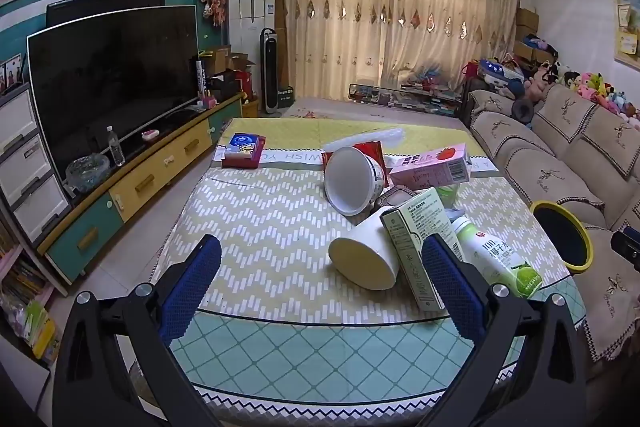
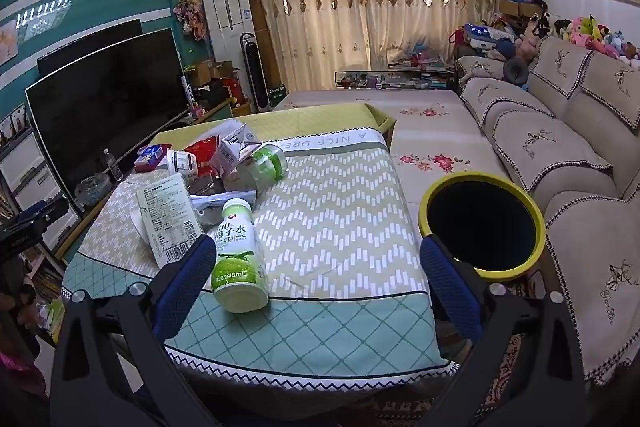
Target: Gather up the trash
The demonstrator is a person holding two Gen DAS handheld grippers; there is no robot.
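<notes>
Trash lies in a heap on the cloth-covered table [image 1: 260, 227]: a tipped white paper cup [image 1: 366, 259], a green-edged carton [image 1: 416, 247], a coconut-water bottle [image 1: 498, 261], a white tub on its side [image 1: 352, 181] and a pink milk carton [image 1: 430, 167]. My left gripper [image 1: 320, 279] hangs open over the near table edge, nothing between its blue pads. In the right wrist view the same bottle [image 2: 236, 255] lies beside the left fingertip [image 2: 192, 267] of my open right gripper [image 2: 320, 279]. A yellow-rimmed bin [image 2: 482, 223] stands right of the table.
A red and blue tissue box [image 1: 244, 151] sits at the table's far left. A sofa [image 2: 560, 163] runs along the right, a TV [image 1: 112, 83] on a low cabinet [image 1: 152, 179] along the left. A second bottle [image 2: 264, 161] lies deeper in the heap.
</notes>
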